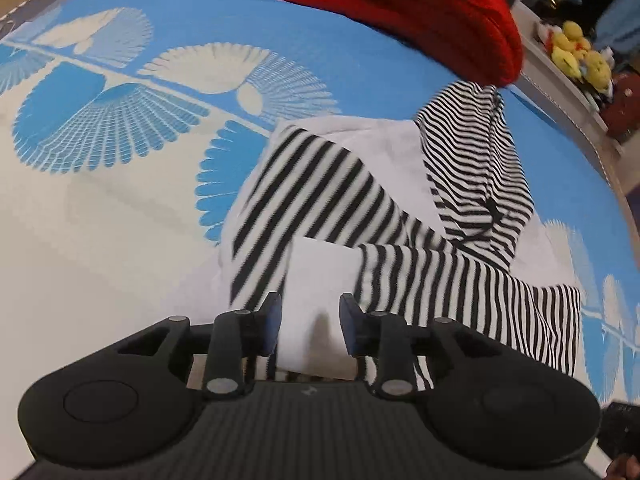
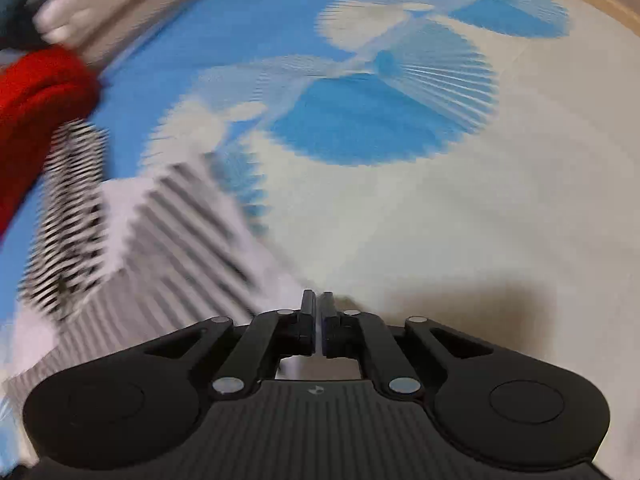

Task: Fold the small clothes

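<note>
The black-and-white striped cotton garment point(image 1: 360, 216) lies just ahead of the released left hand-held gripper point(image 1: 310, 320), stretching far-right; the right hand-held gripper point(image 2: 318, 320) is clenched, empty

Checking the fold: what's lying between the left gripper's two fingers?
White fabric of the striped garment lies between the left gripper's parted fingers, seen in the left wrist view.

My left tool point(image 1: 310, 326) is matte black, with ribbed housing, round side caps, silver pivot pins and bluish pads point(image 1: 272, 320). My right tool point(image 2: 318, 322) matches: black linkage bars, silver pins, a small pale logo on the ribbing.
</note>
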Demonstrator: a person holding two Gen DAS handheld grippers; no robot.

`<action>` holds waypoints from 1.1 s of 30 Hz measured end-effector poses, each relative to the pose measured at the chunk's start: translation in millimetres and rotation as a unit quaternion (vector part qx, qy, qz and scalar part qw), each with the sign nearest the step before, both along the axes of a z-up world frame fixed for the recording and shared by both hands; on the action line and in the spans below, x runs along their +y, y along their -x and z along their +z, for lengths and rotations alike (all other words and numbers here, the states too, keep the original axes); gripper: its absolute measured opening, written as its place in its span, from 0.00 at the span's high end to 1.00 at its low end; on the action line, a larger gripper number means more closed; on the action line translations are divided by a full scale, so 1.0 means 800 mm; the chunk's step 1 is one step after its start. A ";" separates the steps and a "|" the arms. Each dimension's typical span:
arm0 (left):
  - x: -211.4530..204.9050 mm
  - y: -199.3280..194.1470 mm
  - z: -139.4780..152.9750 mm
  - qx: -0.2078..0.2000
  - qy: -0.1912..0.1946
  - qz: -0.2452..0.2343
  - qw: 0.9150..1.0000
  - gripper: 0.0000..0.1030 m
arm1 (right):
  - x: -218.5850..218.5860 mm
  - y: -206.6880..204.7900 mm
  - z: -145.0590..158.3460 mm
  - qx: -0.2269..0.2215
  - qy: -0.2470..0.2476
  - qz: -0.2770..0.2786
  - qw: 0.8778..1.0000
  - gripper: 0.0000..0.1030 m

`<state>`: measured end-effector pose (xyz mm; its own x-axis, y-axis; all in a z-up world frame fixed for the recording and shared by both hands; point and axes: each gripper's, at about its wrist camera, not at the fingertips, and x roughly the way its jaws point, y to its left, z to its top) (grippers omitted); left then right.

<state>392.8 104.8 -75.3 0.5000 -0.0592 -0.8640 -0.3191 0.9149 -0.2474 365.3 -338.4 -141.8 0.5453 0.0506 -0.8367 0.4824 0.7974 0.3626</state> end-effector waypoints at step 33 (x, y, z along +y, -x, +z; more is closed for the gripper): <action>-0.016 -0.007 -0.043 0.057 0.035 -0.050 0.997 0.66 | 0.048 -0.012 0.007 -0.015 0.012 0.105 0.994 0.65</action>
